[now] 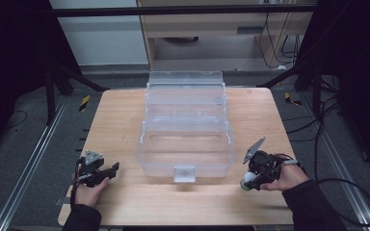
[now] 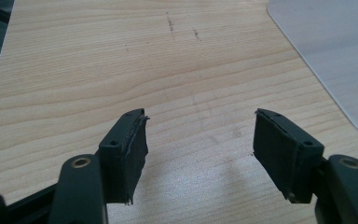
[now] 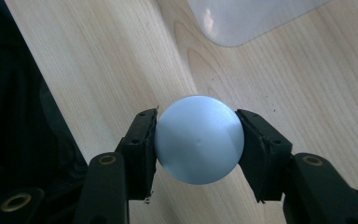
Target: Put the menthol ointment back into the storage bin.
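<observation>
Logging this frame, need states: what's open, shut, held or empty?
clear plastic organizer box: lid open, trays stepped back, looks empty
latch: undone, at the box's front wall
pale blue ball: held between the right gripper's jaws
right gripper: shut on the ball
left gripper: open, empty, over bare table

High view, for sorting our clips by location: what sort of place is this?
Probably a lab or workshop data-recording station: a wooden table framed by dark metal struts, cables trailing over grey carpet, and a person holding camera-fitted tongs beside a clear plastic box.
</observation>
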`<state>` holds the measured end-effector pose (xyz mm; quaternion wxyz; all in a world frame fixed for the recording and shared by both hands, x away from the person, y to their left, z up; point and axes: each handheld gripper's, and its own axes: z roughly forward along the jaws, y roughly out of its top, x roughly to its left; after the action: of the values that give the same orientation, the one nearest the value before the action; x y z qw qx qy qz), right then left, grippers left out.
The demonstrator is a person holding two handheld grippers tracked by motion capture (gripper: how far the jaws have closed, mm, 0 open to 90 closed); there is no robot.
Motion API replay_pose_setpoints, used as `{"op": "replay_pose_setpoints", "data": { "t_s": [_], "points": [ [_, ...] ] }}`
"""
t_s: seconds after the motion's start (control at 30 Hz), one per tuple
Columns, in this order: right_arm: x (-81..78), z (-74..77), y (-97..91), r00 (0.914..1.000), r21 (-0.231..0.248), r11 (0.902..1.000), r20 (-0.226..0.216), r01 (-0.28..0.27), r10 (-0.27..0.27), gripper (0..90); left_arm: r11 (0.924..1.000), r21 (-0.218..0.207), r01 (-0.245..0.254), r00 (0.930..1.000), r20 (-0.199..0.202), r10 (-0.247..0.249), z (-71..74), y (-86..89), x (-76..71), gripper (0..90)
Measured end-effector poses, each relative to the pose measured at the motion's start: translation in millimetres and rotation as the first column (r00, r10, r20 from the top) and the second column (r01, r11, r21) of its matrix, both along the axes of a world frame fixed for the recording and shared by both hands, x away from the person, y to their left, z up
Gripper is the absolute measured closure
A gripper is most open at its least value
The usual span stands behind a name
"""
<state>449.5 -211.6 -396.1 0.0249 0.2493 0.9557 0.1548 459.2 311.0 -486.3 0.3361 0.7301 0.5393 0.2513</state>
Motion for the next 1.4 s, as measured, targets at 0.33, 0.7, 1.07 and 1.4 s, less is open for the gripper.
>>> {"op": "replay_pose_setpoints", "data": {
  "t_s": [0.33,0.7,1.07,1.4],
  "points": [
    [0.8,27.7,1.9,0.9999,0.03,0.9995,0.011,0.009,-0.009,50.3,1.0,0.0,0.001,1.0,-0.001,-0.001,0.1,0.1,-0.1,34.6],
    [2.5,54.2,3.8,0.9997,0.06,0.9982,0.022,0.005,-0.006,50.3,1.0,0.002,0.004,1.0,-0.004,-0.004,0.1,0.2,0.1,34.6],
    [16.7,76.5,12.3,0.9995,0.082,0.9966,0.03,0.005,-0.008,50.3,1.0,0.0,0.004,1.0,-0.006,-0.004,-0.3,0.5,0.6,34.6],
    [34.7,86.9,24.1,0.9992,0.102,0.9948,0.039,-0.001,-0.003,50.3,1.0,-0.003,0.004,1.0,-0.007,-0.004,-0.2,0.8,0.6,34.7]
  ]
}}
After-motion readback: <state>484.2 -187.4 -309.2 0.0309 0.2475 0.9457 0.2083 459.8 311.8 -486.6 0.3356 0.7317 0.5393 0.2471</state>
